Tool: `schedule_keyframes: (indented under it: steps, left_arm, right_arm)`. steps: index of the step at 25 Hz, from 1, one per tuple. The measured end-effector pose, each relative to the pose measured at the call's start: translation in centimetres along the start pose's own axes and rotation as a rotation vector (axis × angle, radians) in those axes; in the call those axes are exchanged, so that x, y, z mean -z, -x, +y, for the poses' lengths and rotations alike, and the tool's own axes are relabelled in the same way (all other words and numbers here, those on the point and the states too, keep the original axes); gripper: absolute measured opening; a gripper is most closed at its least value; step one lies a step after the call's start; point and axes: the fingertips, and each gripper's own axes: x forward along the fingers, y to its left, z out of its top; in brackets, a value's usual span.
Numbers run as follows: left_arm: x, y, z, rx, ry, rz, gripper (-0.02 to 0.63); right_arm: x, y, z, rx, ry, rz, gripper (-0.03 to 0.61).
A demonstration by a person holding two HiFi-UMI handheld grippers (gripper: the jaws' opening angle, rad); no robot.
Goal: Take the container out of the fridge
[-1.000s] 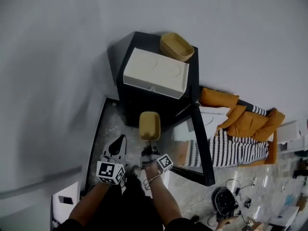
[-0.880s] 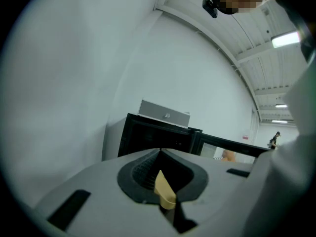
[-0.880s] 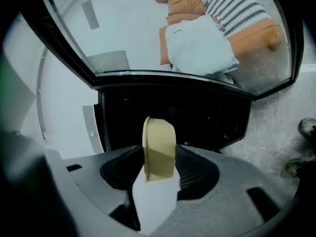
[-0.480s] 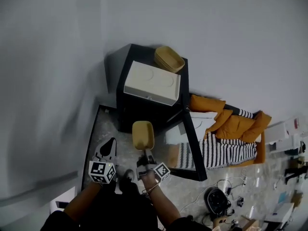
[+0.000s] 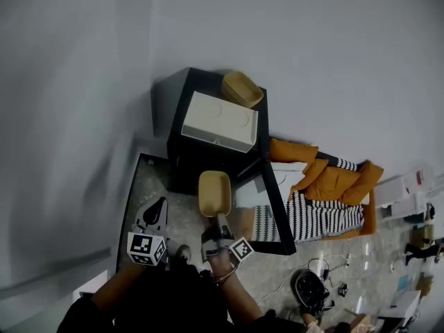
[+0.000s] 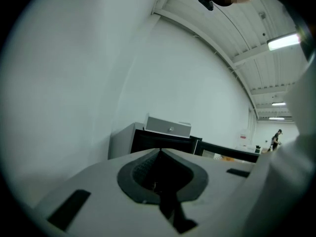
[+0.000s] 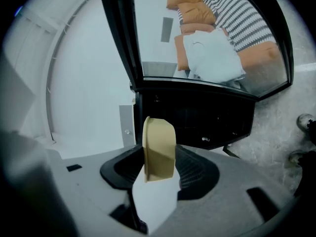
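The tan container (image 5: 214,193) hangs in front of the black fridge (image 5: 208,159), whose glass door (image 5: 276,210) stands swung open to the right. My right gripper (image 5: 218,222) is shut on it. In the right gripper view the container (image 7: 159,149) stands on edge between the jaws of the right gripper (image 7: 159,168), with the dark fridge interior (image 7: 197,117) behind it. My left gripper (image 5: 154,217) hovers to the left of the container, shut, with nothing in it. The left gripper view shows the left gripper (image 6: 159,154) with its jaws meeting, and the fridge (image 6: 163,143) far ahead.
A white box (image 5: 218,121) and a stack of tan bowls (image 5: 241,89) sit on top of the fridge. Orange and striped cushions (image 5: 322,193) lie right of the door. Cables and small gear (image 5: 316,286) litter the floor at the lower right. A grey wall (image 5: 76,116) runs along the left.
Both grippers have risen, the right one more, carrying the tan container up in front of the fridge. The grip on the container has not changed.
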Motion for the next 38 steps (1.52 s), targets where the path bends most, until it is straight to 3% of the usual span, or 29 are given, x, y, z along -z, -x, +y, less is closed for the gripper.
schedule_keyframes:
  steps: [10, 18, 38]
  left_arm:
    - [-0.2, 1.9, -0.6, 0.031, -0.025, -0.007, 0.005]
    - [0.9, 2.7, -0.2, 0.031, -0.021, 0.009, 0.005]
    - [1.4, 2.9, -0.8, 0.045, -0.018, 0.013, 0.005]
  right_arm:
    - [1.8, 3.0, 4.0, -0.035, -0.020, -0.024, 0.187]
    - [3.2, 4.6, 4.1, -0.034, -0.032, -0.036, 0.187]
    - [2.4, 5.9, 4.4, -0.067, -0.014, -0.067, 0.187]
